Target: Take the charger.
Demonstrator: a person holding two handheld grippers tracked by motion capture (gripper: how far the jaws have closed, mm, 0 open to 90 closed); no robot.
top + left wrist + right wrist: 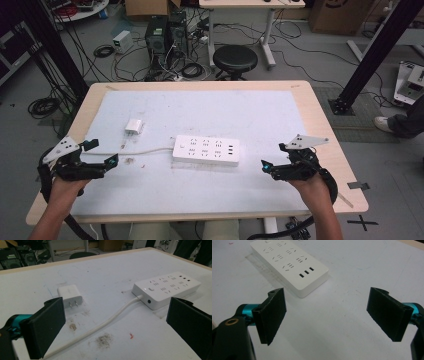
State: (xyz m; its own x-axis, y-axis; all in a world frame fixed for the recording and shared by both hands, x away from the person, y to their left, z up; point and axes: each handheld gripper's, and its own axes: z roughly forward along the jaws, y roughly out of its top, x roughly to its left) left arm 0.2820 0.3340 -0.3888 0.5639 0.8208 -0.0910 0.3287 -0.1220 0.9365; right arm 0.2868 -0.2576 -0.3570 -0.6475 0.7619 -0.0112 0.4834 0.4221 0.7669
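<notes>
Power strip (289,266) beyond parted jaws

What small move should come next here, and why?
Probably move the left gripper toward the white charger and close on it. Its jaws are open and empty, the charger lies loose on the table beside the power strip, and the right gripper is open too.

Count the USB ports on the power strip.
3, in a row at the power strip's end nearest the right gripper, farthest from its cord. None looks hidden.
</notes>
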